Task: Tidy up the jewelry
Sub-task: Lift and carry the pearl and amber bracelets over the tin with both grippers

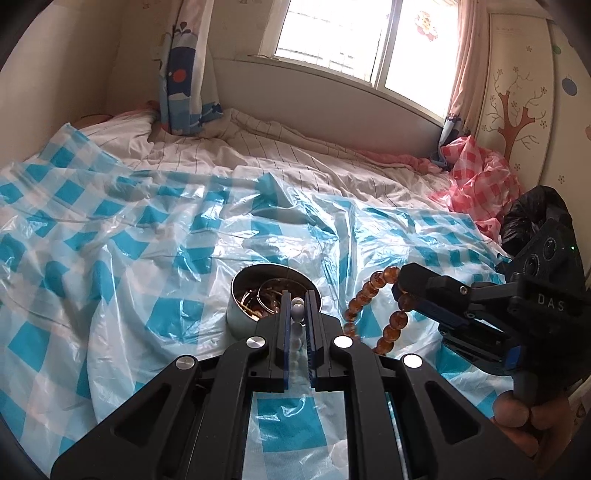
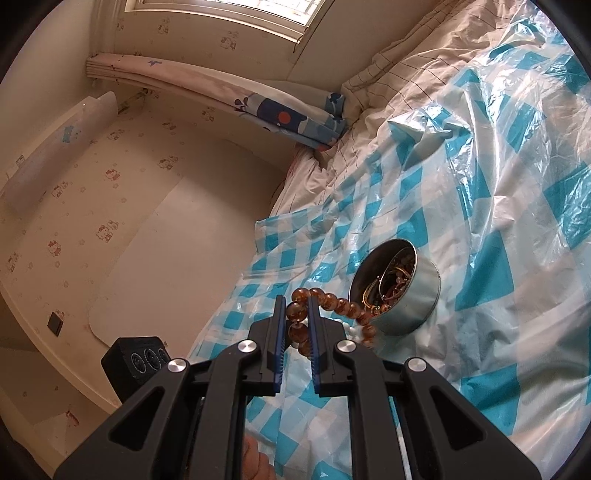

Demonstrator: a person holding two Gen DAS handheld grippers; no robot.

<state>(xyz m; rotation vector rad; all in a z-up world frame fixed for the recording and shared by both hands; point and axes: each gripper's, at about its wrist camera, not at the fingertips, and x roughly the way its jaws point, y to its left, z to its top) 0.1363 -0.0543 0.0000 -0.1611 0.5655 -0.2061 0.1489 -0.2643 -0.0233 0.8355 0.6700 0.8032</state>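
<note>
Blue-checked plastic sheet, striped bedding, cartoon curtain, bright window

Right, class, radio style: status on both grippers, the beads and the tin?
Left gripper shut on white bead string. Right gripper shut on amber bead bracelet. Metal tin of jewelry open on checked plastic sheet. Nothing blocking.

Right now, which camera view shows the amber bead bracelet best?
The left wrist view: the amber bead bracelet hangs as an open loop from the right gripper. In the right wrist view, that gripper's own fingers cover part of it.
</note>
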